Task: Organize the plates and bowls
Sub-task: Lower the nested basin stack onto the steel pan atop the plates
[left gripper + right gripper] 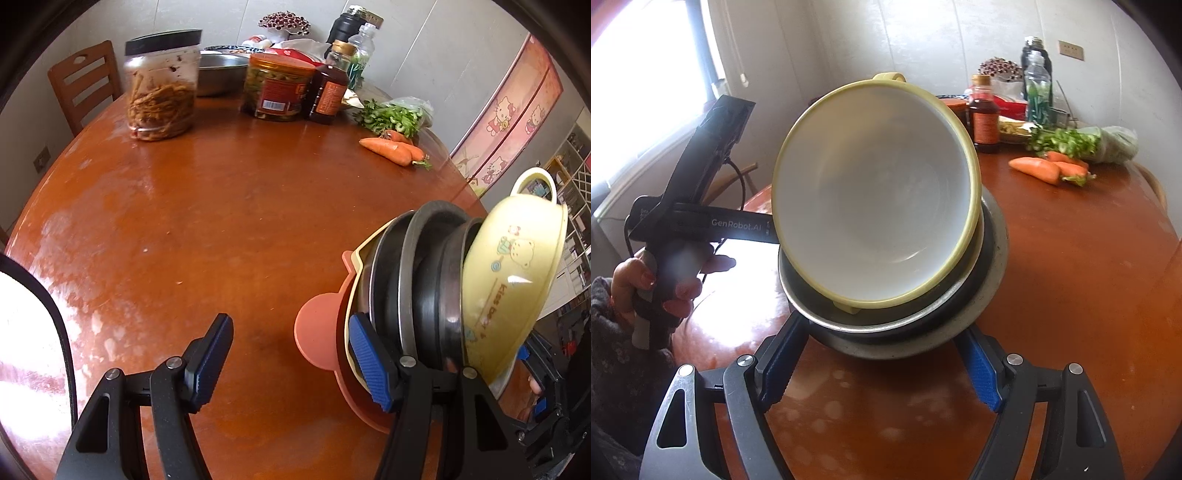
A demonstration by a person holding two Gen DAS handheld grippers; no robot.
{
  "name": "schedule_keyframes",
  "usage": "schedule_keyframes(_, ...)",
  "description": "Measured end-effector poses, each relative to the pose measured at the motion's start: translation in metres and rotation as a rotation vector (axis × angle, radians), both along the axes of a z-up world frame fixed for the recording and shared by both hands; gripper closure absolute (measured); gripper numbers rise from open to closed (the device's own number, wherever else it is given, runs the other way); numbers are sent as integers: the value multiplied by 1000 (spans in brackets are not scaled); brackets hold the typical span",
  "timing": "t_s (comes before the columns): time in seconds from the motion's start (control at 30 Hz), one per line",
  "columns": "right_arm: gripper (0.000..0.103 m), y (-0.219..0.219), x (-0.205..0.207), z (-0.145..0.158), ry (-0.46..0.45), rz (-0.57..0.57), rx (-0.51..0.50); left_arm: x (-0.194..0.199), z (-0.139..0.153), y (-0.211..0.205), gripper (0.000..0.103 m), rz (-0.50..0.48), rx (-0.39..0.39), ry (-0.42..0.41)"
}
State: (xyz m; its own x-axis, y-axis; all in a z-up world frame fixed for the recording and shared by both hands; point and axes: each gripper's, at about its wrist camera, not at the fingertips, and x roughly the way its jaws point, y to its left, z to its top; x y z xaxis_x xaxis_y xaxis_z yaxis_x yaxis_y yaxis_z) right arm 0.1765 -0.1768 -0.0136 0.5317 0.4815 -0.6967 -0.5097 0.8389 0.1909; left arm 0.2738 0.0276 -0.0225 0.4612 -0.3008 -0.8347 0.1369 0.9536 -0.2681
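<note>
Between the right jaws: right gripper (882, 365) clamps the rim of a tilted stack of bowls (894, 314), lifted on edge above the wooden table (1071, 277).
Stack make-up: yellow cartoon bowl (875, 192) nests innermost with its white inside bare; metal and dark-rimmed bowls sit behind it; a salmon-pink bowl (321, 332) shows at the back in the left wrist view.
Left gripper: left gripper (295, 365) has its jaws apart; the right pad lies against the stack's outer side, the left pad is over bare table, so it grasps nothing.
Hand: a hand (665, 273) holds the left tool's handle.
Far containers: clear jar (160, 85) holds brown strips; a green-lidded tub (277, 86) holds pickles; a sauce bottle (330, 88) holds dark liquid; a steel basin (221, 75) stands behind.
Produce: carrots (393, 147) and bagged greens (395, 114) lie well apart from the stack.
Beyond: wooden chair (85, 85) stands at the table's far edge.
</note>
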Motion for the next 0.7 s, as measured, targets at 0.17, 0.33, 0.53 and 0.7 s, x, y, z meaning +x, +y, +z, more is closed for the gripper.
schedule_keyframes(0.17, 22, -6, 3, 1, 1, -7, 12, 0, 0, -4, 38, 22, -1, 2)
schedule_keyframes(0.33, 22, -3, -1, 3, -13, -16, 9, -7, 5, -1, 37, 43, 6, -24)
schedule_keyframes(0.53, 22, -2, -5, 5, -43, -38, -11, -22, 12, 13, 37, 95, 30, -57)
schedule_keyframes(0.7, 22, -2, -13, 8, -57, -53, -13, -41, 17, 20, 37, 120, 47, -91)
